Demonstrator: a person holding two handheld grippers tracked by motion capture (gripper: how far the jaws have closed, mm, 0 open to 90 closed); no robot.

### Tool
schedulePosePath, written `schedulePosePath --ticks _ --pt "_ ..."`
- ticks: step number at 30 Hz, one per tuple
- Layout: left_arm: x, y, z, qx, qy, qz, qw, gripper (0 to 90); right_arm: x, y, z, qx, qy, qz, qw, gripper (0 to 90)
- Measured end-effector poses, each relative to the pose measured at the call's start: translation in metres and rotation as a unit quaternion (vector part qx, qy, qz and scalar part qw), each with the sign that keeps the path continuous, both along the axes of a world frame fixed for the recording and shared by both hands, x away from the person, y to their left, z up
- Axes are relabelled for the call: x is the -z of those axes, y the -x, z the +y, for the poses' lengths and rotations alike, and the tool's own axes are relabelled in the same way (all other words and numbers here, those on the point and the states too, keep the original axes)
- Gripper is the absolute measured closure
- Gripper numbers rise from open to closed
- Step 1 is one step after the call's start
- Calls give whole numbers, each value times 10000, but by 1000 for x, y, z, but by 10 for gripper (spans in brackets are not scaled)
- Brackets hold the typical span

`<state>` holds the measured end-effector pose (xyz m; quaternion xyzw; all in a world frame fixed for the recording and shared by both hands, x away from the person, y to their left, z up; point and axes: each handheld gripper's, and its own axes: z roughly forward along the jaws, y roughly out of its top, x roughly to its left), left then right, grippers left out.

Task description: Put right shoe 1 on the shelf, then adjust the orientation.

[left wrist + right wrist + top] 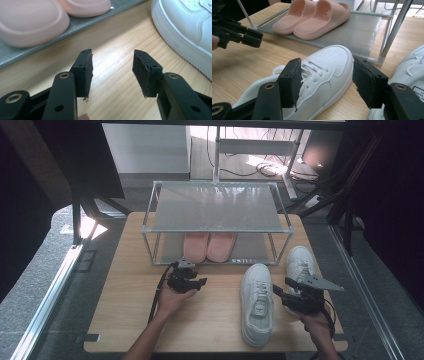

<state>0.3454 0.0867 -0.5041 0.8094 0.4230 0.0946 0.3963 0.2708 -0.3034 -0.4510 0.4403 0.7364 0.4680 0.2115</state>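
**Black two-jaw grippers, white sneakers, pink slippers on a wooden table**

Black left gripper (186, 281): held in the person's left hand (172, 301) over the middle of the table. Jaws stand apart with only bare wood between the pads (88, 72); nothing gripped.

Right gripper (299, 296): held in the right hand (316, 322) near the table's right edge, between the two sneakers. Jaws stand apart, one on each side of the nearer sneaker's forepart in the right gripper view; whether the pads (291, 82) touch it cannot be told.

White sneaker (257, 302): lying on its sole on the table, toe toward the rack, just left of the right gripper and well apart from the left one.

Second white sneaker (299, 262): on the table at the right, beside the rack's front right leg.

Pink slippers (209, 246): a pair, side by side and touching, on the rack's lower shelf, just beyond the left gripper.

Shoe rack (215, 227): metal frame, two grey tiers, standing at the far half of the table.

Table (125, 315): light wood-grain top.
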Motion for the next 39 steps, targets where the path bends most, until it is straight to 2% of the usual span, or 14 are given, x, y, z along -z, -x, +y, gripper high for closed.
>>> schedulePosePath --ticks 5,19,30,34,39 --pt "1 11 10 23 17 42 10000 501 0 0 2 -19 4 -1 10000 411" --pt "6 34 33 -25 -185 105 9998 487 2 0 4 -47 19 45 10000 411" --pt "4 37 47 -117 -138 82 9998 479 3 0 5 -97 48 47 9999 420" --pt "4 38 48 -89 -132 86 9998 471 2 2 7 -127 22 23 9999 452" --pt "4 36 52 -100 -75 88 9999 468 -1 7 16 -347 51 43 9994 567"
